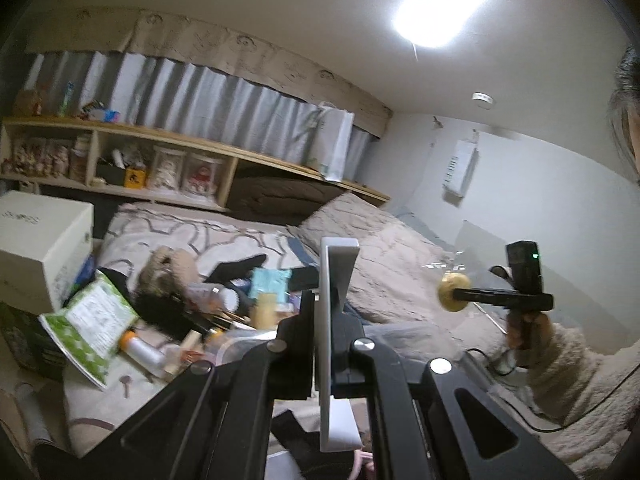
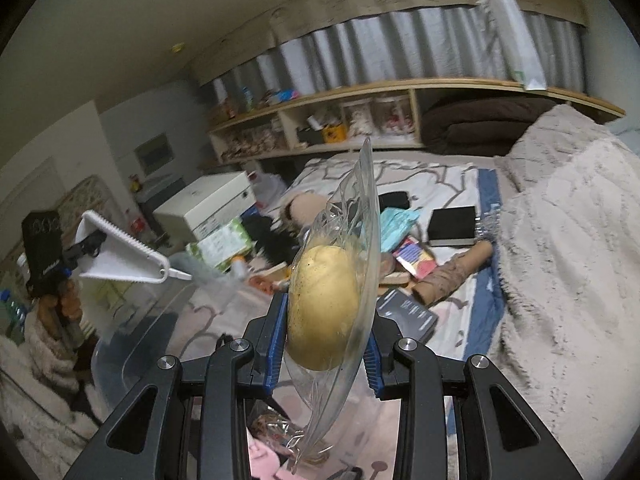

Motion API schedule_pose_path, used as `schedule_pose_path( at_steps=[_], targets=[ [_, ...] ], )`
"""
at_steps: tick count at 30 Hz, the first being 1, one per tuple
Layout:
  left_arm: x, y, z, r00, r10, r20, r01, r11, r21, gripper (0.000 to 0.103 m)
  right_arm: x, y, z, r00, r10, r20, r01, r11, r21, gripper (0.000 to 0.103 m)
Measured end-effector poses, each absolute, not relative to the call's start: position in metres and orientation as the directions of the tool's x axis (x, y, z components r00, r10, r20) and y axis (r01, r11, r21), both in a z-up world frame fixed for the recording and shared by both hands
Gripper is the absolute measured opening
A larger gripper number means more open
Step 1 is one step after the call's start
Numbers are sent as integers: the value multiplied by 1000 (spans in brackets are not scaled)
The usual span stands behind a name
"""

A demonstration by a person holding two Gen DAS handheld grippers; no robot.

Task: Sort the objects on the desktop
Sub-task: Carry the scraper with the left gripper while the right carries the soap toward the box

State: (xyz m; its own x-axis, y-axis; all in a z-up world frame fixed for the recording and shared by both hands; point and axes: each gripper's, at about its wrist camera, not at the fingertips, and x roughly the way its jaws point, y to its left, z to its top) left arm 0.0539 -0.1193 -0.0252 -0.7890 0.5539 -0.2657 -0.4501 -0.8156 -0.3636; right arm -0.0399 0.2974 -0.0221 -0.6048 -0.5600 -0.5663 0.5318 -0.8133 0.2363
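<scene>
Left wrist view: the left gripper (image 1: 334, 312) is clamped tight on a flat white triangular plastic piece (image 1: 335, 280), seen edge-on and standing upright between the pads.
Clutter ahead: on the bed (image 1: 392, 248) lie a green-and-white packet (image 1: 94, 320), a white box (image 1: 40, 248), a brown plush toy (image 1: 168, 276), a teal pack (image 1: 270, 282) and small bottles, all packed close; parts are blurred.
Behind the bed: a wooden shelf (image 1: 192, 168) with jars and boxes, grey curtains (image 1: 208, 92) above it.
Right side of this view: the right gripper (image 1: 452, 292) is held up over a beige blanket, a hand (image 1: 524, 328) in a fluffy cream sleeve (image 1: 576, 372) round its handle.
Right wrist view: the right gripper (image 2: 326, 320) has its jaws partly apart, blue pads pressing on a yellow-brown roll (image 2: 322, 308) wrapped in clear plastic (image 2: 362, 216); the wrap fans up and blocks the middle of the view.
Beyond the roll: a black notebook (image 2: 452, 222), a colourful booklet (image 2: 414, 260), a brown tube (image 2: 452, 272) and a dark box (image 2: 408, 312) on the bedding.
Left side of this view: the left gripper (image 2: 86, 246) holds the white piece, which shows toothed edges, above a clear tub (image 2: 132, 336); both grippers are raised, well apart.
</scene>
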Motion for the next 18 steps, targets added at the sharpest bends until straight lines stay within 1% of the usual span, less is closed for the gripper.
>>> schedule_pose_path(
  at_steps=[4, 11, 18],
  targets=[
    [52, -106, -30, -750, 594, -292, -474, -790, -390, 5, -40, 279, -32, -533, -576, -620, 589, -779, 218, 35],
    [45, -81, -37, -682, 642, -350, -499, -759, -419, 5, -39, 242, -57, -395, -549, -737, 686, -710, 161, 35],
    [39, -62, -48, -634, 662, -399, -499, -745, -443, 5, -40, 198, -79, -258, -467, -846, 781, -617, 102, 35]
  ],
)
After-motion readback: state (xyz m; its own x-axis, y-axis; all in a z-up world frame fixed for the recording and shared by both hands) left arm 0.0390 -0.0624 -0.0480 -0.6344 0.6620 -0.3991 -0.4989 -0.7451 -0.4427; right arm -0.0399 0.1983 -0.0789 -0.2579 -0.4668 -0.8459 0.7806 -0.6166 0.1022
